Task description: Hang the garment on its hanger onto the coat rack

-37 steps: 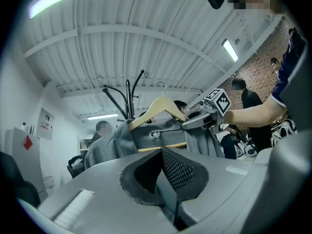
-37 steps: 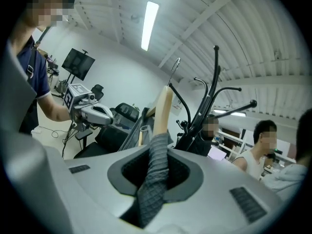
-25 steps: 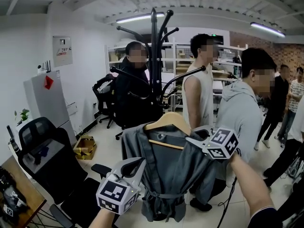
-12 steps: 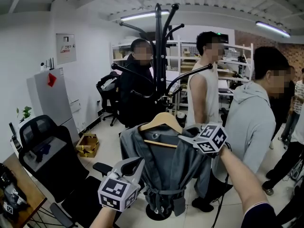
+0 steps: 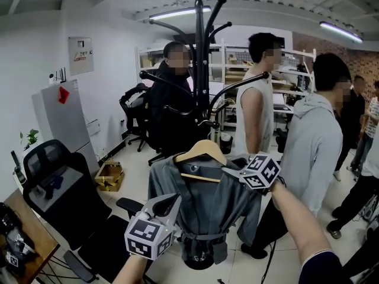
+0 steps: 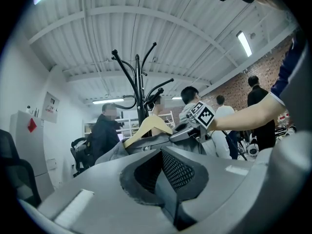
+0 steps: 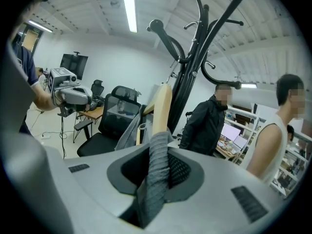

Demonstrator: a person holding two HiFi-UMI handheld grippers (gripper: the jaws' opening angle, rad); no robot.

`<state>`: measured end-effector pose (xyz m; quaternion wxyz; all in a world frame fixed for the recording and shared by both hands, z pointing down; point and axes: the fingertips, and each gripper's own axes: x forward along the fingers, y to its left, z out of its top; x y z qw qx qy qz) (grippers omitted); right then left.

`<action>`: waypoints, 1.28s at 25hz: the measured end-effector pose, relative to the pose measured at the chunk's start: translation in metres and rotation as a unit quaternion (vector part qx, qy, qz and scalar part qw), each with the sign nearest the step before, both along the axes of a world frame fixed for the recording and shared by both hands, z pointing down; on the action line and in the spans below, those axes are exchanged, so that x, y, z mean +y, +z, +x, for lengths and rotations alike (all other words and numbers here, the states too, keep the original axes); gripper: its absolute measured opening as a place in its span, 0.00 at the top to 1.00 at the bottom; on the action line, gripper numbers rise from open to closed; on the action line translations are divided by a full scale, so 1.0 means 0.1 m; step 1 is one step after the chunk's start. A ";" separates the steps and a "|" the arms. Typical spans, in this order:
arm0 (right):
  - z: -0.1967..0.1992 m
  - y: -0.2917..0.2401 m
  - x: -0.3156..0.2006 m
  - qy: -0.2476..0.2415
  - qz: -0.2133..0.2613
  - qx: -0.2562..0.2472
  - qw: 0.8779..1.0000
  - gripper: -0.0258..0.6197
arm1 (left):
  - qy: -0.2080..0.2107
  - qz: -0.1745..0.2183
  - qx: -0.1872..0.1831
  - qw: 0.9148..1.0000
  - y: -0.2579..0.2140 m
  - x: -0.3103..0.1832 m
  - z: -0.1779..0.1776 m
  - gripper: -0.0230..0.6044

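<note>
A grey garment [image 5: 207,212] hangs on a wooden hanger [image 5: 201,151] right in front of the black coat rack [image 5: 198,70]. Whether the hanger's hook sits on a rack arm I cannot tell. My right gripper [image 5: 231,171] grips the garment's right shoulder. In the right gripper view a fold of grey fabric [image 7: 157,165] is pinched between the jaws, which are just starting to open, and the hanger [image 7: 162,108] rises behind it. My left gripper [image 5: 169,203] hovers lower left beside the garment, shut on nothing.
Three people stand close behind and right of the rack: one in black [image 5: 169,108], one in a white sleeveless top [image 5: 257,111], one in a grey hoodie [image 5: 314,147]. A black office chair [image 5: 59,188] is at the left, a cardboard box [image 5: 109,176] on the floor.
My right gripper has carried the garment and hanger a little left, closer to the rack pole. The left gripper has hardly moved.
</note>
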<state>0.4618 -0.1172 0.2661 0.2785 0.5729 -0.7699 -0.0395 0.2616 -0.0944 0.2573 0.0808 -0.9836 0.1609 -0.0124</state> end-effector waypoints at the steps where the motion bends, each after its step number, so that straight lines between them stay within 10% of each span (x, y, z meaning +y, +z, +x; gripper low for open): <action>1: 0.01 0.00 -0.02 0.004 0.003 0.003 1.000 0.84 | 0.000 -0.002 0.000 1.000 0.01 -0.01 0.00 0.95; 18: 0.22 -0.27 0.48 0.129 0.130 0.109 0.977 0.65 | 0.009 -0.033 -0.017 0.999 0.35 0.04 0.08 0.95; 32: -0.70 0.55 1.18 0.133 0.154 -0.182 0.962 0.82 | 0.031 -0.066 0.006 0.997 0.66 0.22 0.13 0.95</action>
